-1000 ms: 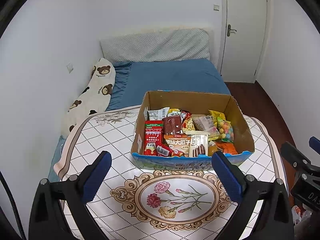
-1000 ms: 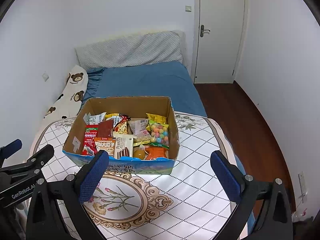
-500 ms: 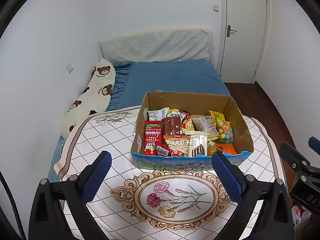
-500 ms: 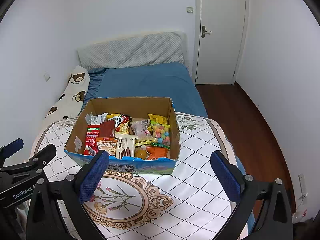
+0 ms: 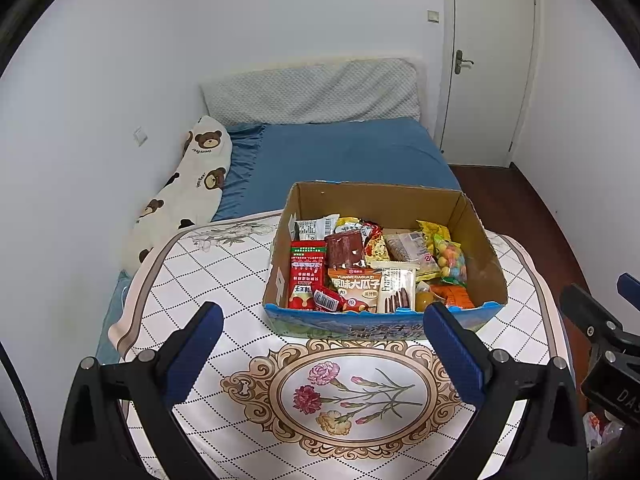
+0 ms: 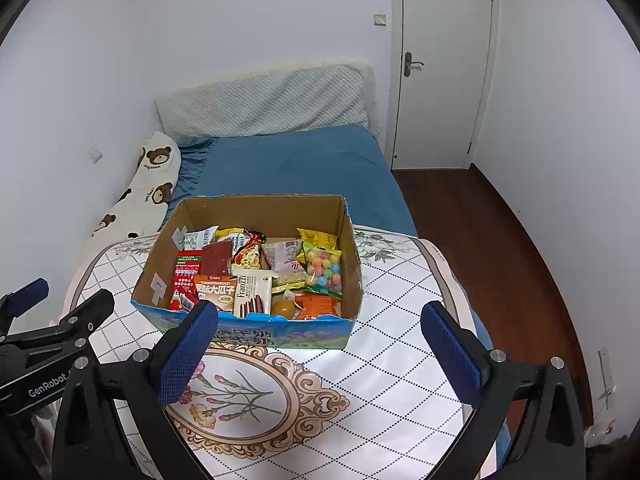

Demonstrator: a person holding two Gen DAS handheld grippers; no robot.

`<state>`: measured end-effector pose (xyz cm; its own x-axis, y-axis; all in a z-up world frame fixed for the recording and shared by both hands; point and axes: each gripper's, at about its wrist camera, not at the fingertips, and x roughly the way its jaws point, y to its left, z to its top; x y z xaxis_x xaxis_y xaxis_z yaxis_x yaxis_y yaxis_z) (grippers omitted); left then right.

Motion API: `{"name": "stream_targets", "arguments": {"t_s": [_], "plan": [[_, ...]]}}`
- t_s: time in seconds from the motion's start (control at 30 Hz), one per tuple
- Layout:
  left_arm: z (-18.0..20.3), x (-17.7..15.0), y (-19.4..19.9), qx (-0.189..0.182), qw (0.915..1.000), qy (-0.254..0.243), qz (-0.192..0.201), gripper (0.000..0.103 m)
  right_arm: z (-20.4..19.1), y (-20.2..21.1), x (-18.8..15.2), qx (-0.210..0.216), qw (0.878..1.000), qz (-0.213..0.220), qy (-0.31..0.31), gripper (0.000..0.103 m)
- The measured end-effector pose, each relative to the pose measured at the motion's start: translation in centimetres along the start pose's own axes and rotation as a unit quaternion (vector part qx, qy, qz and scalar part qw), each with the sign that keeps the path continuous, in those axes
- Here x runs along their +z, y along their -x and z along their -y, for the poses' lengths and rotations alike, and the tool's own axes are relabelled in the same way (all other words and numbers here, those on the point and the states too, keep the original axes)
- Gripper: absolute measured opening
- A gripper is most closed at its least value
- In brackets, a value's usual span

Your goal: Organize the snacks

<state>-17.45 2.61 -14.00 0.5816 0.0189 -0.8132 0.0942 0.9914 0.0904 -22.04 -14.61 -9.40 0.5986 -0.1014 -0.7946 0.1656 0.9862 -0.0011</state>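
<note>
An open cardboard box [image 5: 384,200] full of several snack packets stands on the table; it also shows in the right wrist view [image 6: 260,208]. Inside lie a red packet [image 5: 306,276], an orange sunflower-seed bag [image 5: 354,286], a Franzzi biscuit pack [image 6: 252,294] and a bag of coloured candy balls [image 6: 323,268]. My left gripper [image 5: 322,354] is open and empty, hovering above the table in front of the box. My right gripper [image 6: 320,354] is open and empty, also in front of the box, to the right of the left one [image 6: 44,344].
The table [image 5: 224,276] wears a white diamond-pattern cloth with a flower medallion [image 5: 352,396]. A blue bed [image 5: 344,152] with a bear-print pillow [image 5: 188,188] lies behind it. A closed door [image 5: 488,64] and wooden floor [image 6: 480,232] are at the right.
Both grippers have drifted back slightly from the box; the box and snacks have not moved. Both grippers stay open.
</note>
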Motion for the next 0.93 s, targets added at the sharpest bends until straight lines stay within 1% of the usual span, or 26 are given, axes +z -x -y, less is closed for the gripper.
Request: {"name": "stream_targets", "arguments": {"t_s": [0.73, 0.93], "plan": [[-0.06, -0.20, -0.05, -0.002, 1.0000, 0.001, -0.001, 0.102, 0.05, -0.04, -0.16, -0.001, 1.000, -0.002, 0.000, 0.103], [-0.04, -0.35, 0.05, -0.003, 1.0000, 0.001, 0.006, 0.102, 0.06, -0.03, -0.15, -0.001, 1.000, -0.001, -0.001, 0.103]]}}
